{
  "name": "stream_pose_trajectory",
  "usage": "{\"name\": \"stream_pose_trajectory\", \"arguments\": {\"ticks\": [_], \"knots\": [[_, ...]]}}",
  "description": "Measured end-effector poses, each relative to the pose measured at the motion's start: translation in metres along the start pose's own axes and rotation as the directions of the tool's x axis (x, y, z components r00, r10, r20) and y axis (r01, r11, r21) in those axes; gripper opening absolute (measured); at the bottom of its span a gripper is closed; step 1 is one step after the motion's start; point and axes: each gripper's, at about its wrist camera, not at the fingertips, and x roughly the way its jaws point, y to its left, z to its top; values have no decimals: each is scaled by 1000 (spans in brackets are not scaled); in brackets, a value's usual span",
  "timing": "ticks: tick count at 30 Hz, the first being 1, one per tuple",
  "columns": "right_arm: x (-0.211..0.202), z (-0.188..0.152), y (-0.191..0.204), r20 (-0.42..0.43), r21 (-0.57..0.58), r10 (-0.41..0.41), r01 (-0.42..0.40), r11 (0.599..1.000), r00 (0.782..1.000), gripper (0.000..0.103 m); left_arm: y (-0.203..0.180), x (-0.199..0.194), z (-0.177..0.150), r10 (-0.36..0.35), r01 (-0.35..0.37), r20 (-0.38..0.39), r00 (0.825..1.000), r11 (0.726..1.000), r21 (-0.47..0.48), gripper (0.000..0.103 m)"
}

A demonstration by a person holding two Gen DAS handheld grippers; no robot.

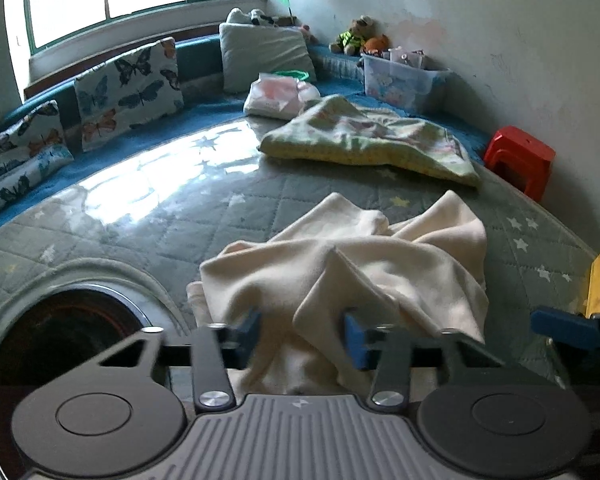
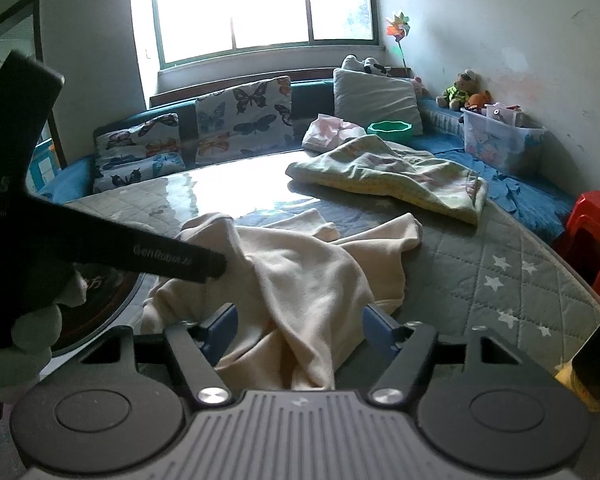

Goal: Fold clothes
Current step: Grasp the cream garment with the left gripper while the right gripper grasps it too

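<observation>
Holding: we have both tongs spread wide over the cream garment [image 1: 340, 264].
Left gripper [image 1: 302, 338]: cloth bunched between its fingers, ungripped.
Right gripper [image 2: 298, 330]: same.
Underneath: quilted star mat [image 2: 500, 264].

Left gripper [image 1: 302, 334] low, pointed forward, blue-padded fingers [image 1: 356, 340] spread apart, cream fabric bunched in gap between them. Right gripper [image 2: 296, 328] likewise level and forward, fingers [image 2: 220, 326] parted wider, cloth lying between without visible pinch. Left unit's dark body [image 2: 100, 248] crosses right camera's left side; right gripper's blue fingertip [image 1: 560, 326] shows at left camera's right edge. Grippers side by side, close.
</observation>
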Motion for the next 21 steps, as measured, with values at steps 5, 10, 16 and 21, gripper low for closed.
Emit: {"name": "stream_pose_trajectory", "arguments": {"ticks": [5,10,16,21], "knots": [[6,0,-3,-14,-4,-9,9,1000,1000,66,1,1,-2,-31,31,2,1000,999,-9,12],[11,-1,-5,-26,-8,-16,16,1000,1000,57,4,-3,-6,-40,41,14,999,999,-30,8],[14,-3,-1,-37,-43,-26,25,999,999,51,11,-12,-13,-28,29,21,999,999,-45,7],[18,-5,4,-45,-68,-24,21,997,999,40,21,-25,-25,-14,16,35,999,998,-53,6]]}}
